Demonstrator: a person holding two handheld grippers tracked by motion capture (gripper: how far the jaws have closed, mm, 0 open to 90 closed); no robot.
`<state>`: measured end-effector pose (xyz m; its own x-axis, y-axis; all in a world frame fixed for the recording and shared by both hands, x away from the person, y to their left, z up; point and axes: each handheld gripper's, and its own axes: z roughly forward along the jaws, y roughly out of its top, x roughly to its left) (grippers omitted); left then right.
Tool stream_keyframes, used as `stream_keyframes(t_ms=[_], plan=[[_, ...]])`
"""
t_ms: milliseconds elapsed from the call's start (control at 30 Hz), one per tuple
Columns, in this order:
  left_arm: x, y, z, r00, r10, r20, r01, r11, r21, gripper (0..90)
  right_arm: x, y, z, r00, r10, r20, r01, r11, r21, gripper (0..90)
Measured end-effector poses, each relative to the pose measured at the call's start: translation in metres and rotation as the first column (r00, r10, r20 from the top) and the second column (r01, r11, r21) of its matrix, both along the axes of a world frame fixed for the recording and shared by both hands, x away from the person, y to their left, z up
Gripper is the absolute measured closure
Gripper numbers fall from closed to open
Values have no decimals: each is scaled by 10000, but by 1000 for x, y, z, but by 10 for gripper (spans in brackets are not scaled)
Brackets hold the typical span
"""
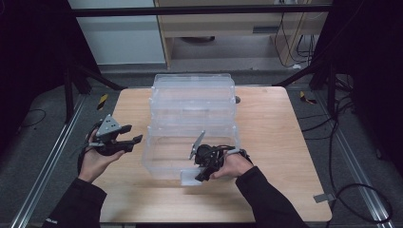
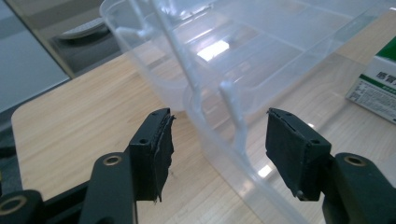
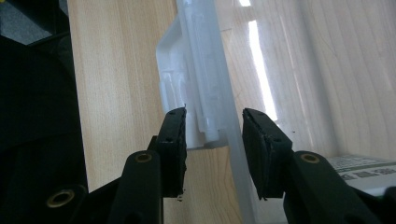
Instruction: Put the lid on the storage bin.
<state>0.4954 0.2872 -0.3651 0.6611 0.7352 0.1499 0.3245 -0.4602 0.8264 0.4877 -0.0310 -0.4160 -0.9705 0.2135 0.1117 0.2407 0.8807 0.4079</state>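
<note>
A clear plastic storage box (image 1: 164, 161) stands mid-table with its lid (image 1: 192, 95) swung open toward the far edge. My right gripper (image 1: 199, 176) is at the box's near wall. In the right gripper view its jaws (image 3: 214, 135) straddle that wall and the white latch (image 3: 187, 70), with the pads against them. My left gripper (image 1: 134, 133) hangs in the air left of the box, apart from it. Its jaws (image 2: 217, 140) stand wide open with nothing between them, and the box's rim (image 2: 205, 107) lies farther off beyond them.
A green-and-white carton (image 2: 376, 88) lies inside the box, and its corner also shows in the right gripper view (image 3: 364, 165). The wooden table (image 1: 271, 118) has bare room right of the box. Black frame legs and cables surround the table.
</note>
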Motion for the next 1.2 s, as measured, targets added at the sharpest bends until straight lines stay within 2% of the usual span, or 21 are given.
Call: stream_keyframes(t_ms=[233, 433, 467, 567, 667, 833, 933, 1133, 1200], plan=[[8, -16, 22, 9960, -882, 124, 876, 9954, 379, 410, 0, 0, 0, 10000, 2, -1, -2, 10000, 0, 610], [16, -29, 34, 9869, -1606, 124, 1589, 9834, 879, 411, 0, 0, 0, 10000, -19, -24, 19, 10000, -12, 610], [18, -32, 35, 9851, -1717, 131, 1700, 9818, 848, 411, 0, 0, 0, 10000, -17, -25, 17, 10000, -10, 610], [22, -39, 40, 9761, -2170, 116, 2141, 9694, 1203, 410, 0, 0, 0, 10000, -7, -43, 7, 10000, -31, 610], [26, -44, 44, 9695, -2450, 74, 2419, 9610, 1339, 410, 0, 0, 0, 10000, -11, -33, 11, 10000, -19, 610], [33, -52, 52, 9619, -2732, 73, 2675, 9467, 1795, 417, 0, 0, 0, 10000, -10, -66, 10, 10000, 8, 610], [38, -55, 57, 9589, -2835, 60, 2769, 9406, 1964, 424, 0, 0, 0, 10000, 38, -37, -37, 10000, 49, 610], [50, -62, 64, 9462, -3235, 22, 3128, 9166, 2489, 438, 0, 1, 0, 10000, 34, -55, -34, 10000, 27, 611], [53, -64, 66, 9397, -3420, -14, 3295, 9043, 2716, 441, 1, 1, 0, 9999, 100, -48, -100, 9999, 23, 611]])
